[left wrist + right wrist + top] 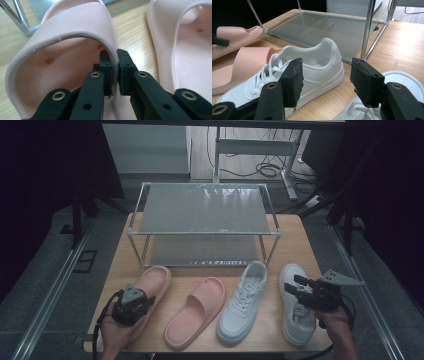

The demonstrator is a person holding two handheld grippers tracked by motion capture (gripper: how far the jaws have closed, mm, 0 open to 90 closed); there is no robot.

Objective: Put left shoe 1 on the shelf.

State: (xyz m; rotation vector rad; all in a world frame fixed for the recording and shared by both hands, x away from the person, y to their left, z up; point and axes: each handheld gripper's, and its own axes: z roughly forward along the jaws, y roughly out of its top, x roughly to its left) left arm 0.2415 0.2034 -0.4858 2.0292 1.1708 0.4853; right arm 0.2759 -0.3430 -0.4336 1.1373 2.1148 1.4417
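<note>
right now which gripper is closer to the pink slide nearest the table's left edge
Left. The left gripper is clamped on the side wall of that pink slide. The right gripper hovers open over the far-right white sneaker, across the table.

Three cameras — one high, two riding on the grippers

The high view looked forward and down on the table (295, 235); the left gripper view sat very near a pink slipper (75, 32), the right gripper view faced the rack (324, 27) — both shared the slippers.
</note>
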